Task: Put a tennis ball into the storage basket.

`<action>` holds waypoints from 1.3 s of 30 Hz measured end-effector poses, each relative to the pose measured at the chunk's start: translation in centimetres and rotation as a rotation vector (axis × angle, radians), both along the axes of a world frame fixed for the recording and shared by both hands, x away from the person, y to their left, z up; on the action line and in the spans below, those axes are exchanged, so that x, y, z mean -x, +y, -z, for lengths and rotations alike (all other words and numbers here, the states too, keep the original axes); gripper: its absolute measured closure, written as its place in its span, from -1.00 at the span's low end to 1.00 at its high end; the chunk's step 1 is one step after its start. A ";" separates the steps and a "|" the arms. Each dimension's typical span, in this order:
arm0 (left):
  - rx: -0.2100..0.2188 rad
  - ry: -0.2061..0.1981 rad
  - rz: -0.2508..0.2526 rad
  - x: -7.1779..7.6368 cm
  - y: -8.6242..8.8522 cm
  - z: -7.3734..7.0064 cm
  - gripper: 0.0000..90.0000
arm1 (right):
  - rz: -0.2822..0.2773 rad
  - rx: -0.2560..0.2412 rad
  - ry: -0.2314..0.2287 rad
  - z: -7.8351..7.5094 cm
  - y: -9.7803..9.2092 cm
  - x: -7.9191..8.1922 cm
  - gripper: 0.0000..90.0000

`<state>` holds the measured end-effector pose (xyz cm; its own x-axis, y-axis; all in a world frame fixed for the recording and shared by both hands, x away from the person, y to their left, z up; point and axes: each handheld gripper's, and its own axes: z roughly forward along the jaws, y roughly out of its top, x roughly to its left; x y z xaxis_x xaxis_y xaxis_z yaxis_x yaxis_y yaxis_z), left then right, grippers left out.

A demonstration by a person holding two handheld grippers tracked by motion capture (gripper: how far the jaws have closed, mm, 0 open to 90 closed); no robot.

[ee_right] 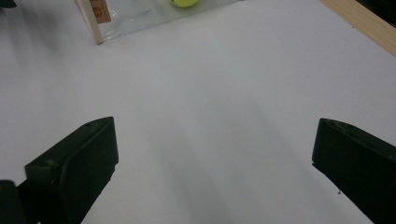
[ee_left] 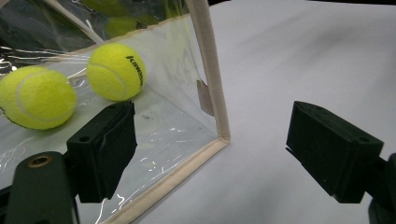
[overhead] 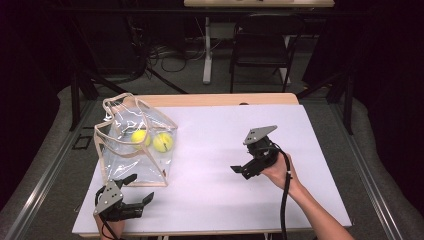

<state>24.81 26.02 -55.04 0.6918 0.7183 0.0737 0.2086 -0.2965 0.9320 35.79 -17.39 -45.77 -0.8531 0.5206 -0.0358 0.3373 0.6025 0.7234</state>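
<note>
A clear plastic bag (overhead: 131, 159) with beige trim stands on the left of the white table (overhead: 225, 125). Inside it lie two yellow tennis balls (overhead: 140, 137) (overhead: 163, 142). My left gripper (overhead: 138, 189) is open just in front of the bag's near corner, holding nothing. In the left gripper view the bag's corner trim (ee_left: 211, 79) stands between the jaws of my left gripper (ee_left: 215, 128), with both balls (ee_left: 116, 71) (ee_left: 37, 95) behind the plastic. My right gripper (overhead: 245, 169) hovers open over the table's middle right. The right gripper (ee_right: 215, 154) faces bare table, with the bag (ee_right: 135, 16) and one ball (ee_right: 183, 2) far ahead.
The table's wooden far edge (overhead: 215, 99) runs along the back. A black chair (overhead: 262, 45) and a desk leg (overhead: 206, 50) stand on the floor beyond. A small orange label (ee_right: 99, 9) sits on the bag's corner trim.
</note>
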 end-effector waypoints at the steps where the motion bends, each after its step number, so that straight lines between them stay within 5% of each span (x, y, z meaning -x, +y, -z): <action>1: -0.002 0.001 0.000 0.0 0.0 0.0 -0.65 | 0.003 -0.003 -0.003 0.1 -0.2 0.2 -1.00; 19: -0.002 -0.001 0.000 0.0 0.0 0.0 -0.65 | 0.080 -0.026 -0.007 2.1 -4.7 3.2 -1.00; 39: -0.009 -0.001 0.002 0.0 -0.1 0.0 -0.65 | 0.152 -0.049 -0.011 5.5 -7.7 5.7 -1.00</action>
<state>24.81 25.94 -55.07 0.6932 0.7162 0.0811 0.2072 -0.3057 0.9293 30.08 -25.06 -51.24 -0.7641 0.6449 -0.0157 0.4141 0.5090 0.7546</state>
